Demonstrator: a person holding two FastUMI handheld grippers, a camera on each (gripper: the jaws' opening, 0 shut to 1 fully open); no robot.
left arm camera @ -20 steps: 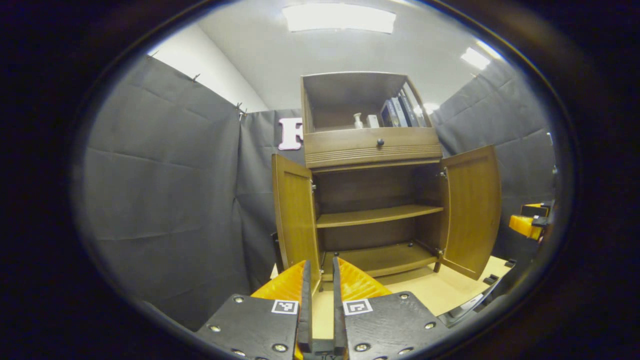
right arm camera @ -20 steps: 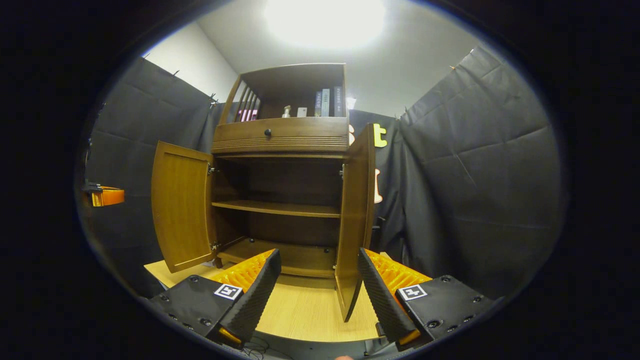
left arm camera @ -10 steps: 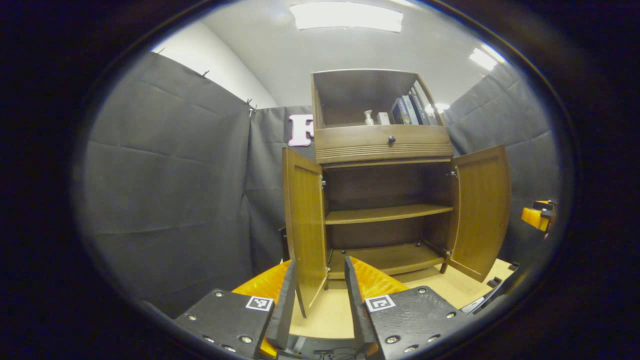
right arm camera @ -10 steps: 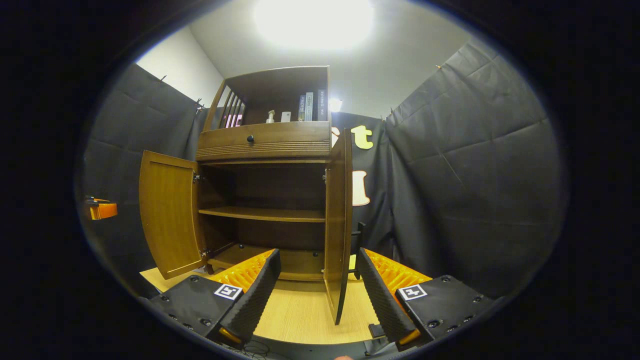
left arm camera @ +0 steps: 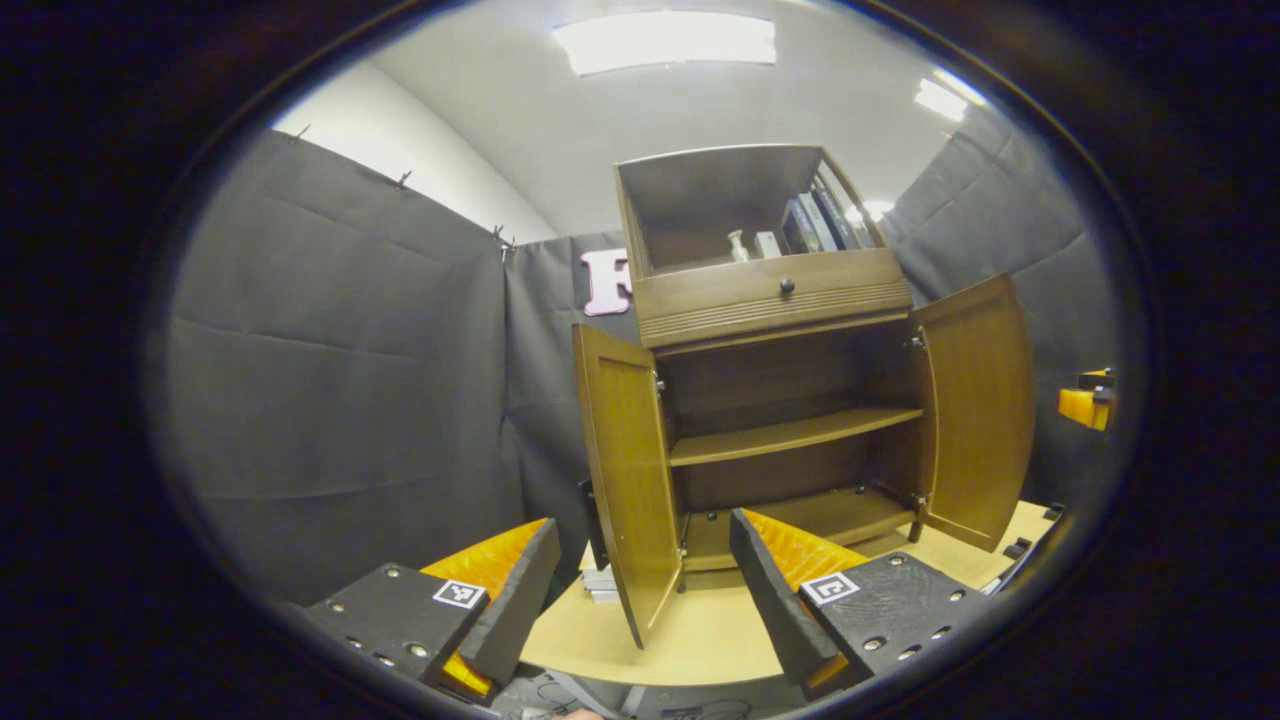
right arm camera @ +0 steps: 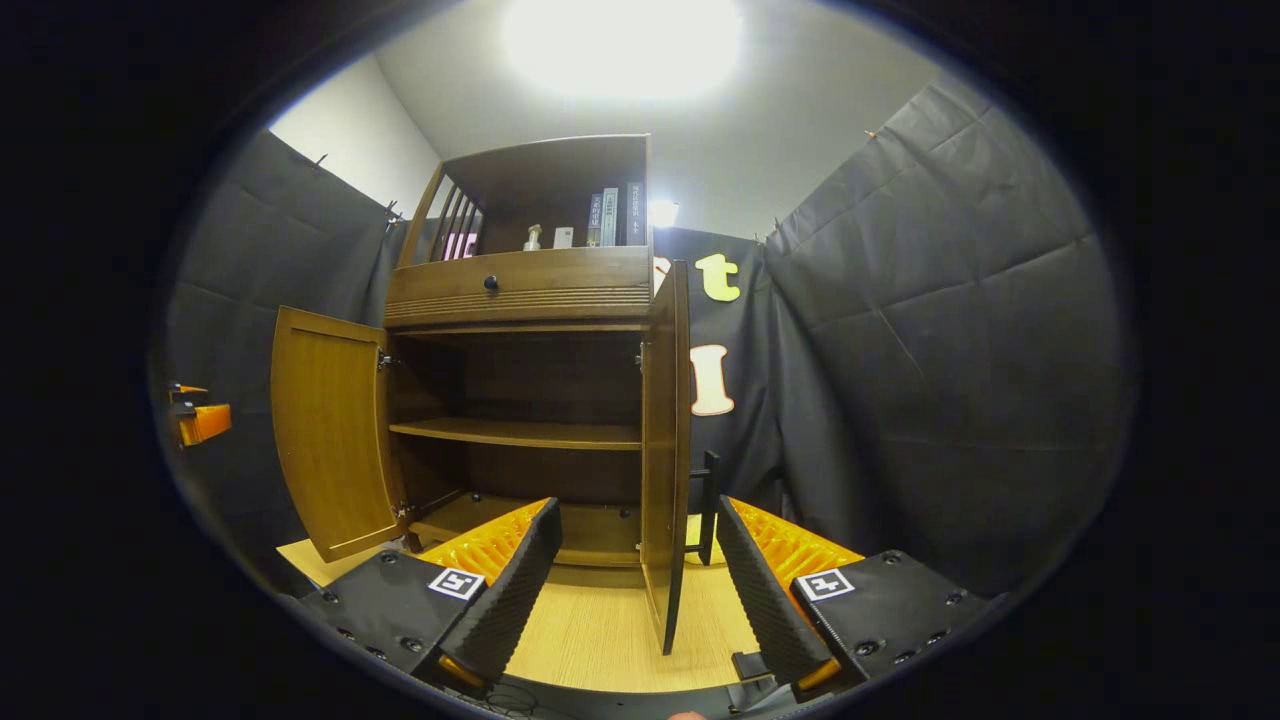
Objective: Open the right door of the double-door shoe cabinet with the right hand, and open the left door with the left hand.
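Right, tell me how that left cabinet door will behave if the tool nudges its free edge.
The left door looks like a rigid wooden panel, so it should not flex. It hangs on side hinges and already stands wide open, so a light push would probably swing it rather than slide it. The left tool is open with the door's lower edge between its fingers, apparently not gripping.

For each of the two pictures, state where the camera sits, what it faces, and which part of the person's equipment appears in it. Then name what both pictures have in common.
Left gripper view: rides on the left gripper, low, facing the cabinet past the left door's edge; its own open fingers show below.
Right gripper view: rides on the right gripper, low, facing the right door's edge; its own open fingers show below.
Shared: the cabinet, both open doors, the drawer knob, the books.
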